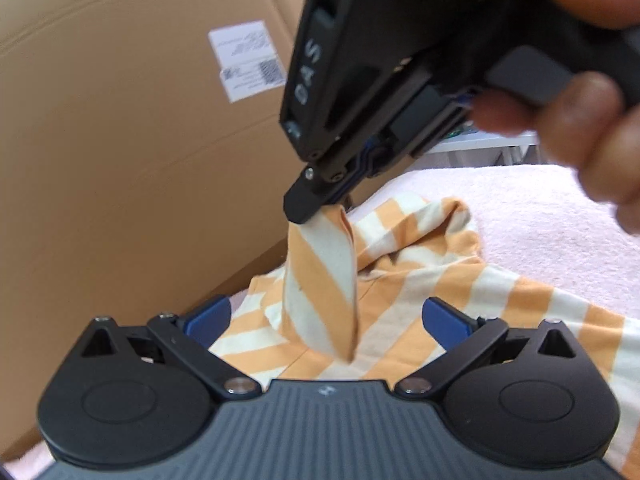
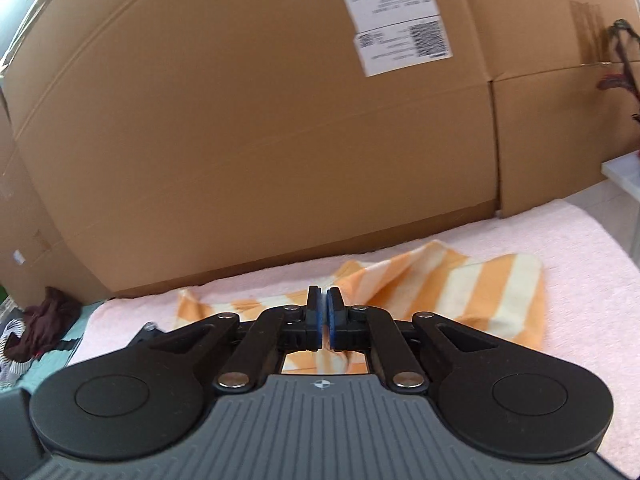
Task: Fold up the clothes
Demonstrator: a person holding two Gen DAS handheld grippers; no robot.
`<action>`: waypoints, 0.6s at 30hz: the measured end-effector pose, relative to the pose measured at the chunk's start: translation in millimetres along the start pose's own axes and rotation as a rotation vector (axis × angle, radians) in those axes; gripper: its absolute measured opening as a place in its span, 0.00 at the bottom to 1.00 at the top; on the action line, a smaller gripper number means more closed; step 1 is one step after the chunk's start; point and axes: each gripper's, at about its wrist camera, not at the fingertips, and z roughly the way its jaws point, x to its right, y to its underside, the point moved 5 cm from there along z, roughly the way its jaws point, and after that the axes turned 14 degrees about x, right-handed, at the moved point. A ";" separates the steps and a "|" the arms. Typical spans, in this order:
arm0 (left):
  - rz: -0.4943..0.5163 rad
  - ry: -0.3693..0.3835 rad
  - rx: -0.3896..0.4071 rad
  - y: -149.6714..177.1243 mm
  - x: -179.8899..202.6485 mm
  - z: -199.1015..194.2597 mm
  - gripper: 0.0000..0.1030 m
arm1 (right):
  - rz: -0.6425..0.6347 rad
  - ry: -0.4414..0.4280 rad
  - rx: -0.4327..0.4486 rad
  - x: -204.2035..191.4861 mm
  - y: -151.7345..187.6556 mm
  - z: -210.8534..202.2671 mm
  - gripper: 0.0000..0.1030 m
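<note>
Pink towel (image 1: 540, 216) under half-hidden striped garment (image 1: 400, 280)

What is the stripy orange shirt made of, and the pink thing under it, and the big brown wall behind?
Striped shirt: looks like soft knit cotton, matte; it droops in limp folds where the right tongs pinch it.
Pink cover: probably towel or fleece, with a fuzzy, nubbly surface.
Brown wall: cardboard, dull and flat, with creases, seams and a pasted white label.
</note>
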 end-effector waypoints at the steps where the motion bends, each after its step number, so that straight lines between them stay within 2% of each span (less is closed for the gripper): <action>1: -0.021 -0.006 -0.017 1.7 -3.0 2.7 0.91 | 0.001 -0.009 -0.007 -3.7 2.3 0.8 0.04; 3: -0.050 -0.012 -0.045 5.4 -7.0 6.8 0.79 | 0.006 -0.017 -0.008 -8.6 5.6 2.5 0.04; 5: -0.076 0.000 -0.068 8.8 -9.4 10.1 0.46 | 0.005 -0.014 -0.004 -10.7 6.7 4.3 0.04; 6: -0.092 0.004 -0.078 10.5 -11.1 11.6 0.37 | 0.003 -0.011 -0.002 -11.1 6.8 5.3 0.04; 7: -0.110 0.007 -0.088 12.2 -13.3 13.1 0.23 | 0.003 -0.009 0.000 -11.3 7.2 6.1 0.04; 9: -0.143 0.004 -0.103 15.3 -17.4 15.5 0.22 | 0.015 -0.012 -0.005 -11.0 9.3 6.0 0.04; 10: -0.154 -0.006 -0.103 16.4 -19.2 15.9 0.15 | 0.021 -0.015 -0.004 -11.0 10.1 5.9 0.04; 11: -0.167 -0.013 -0.103 17.1 -21.2 16.0 0.01 | 0.029 -0.018 -0.002 -10.9 10.7 5.2 0.05; 12: -0.180 -0.020 -0.101 17.8 -23.5 16.1 0.02 | 0.046 -0.019 0.008 -10.2 11.2 2.8 0.09; 14: -0.234 -0.021 -0.096 19.3 -30.5 16.7 0.02 | 0.107 -0.012 0.051 -3.6 10.7 -5.5 0.27; 15: -0.281 -0.015 -0.093 20.1 -35.7 17.0 0.02 | 0.145 -0.004 0.079 2.1 10.0 -11.1 0.41; 18: -0.420 -0.023 -0.098 24.6 -54.5 17.5 0.02 | 0.217 0.045 0.137 30.4 13.4 -31.6 0.39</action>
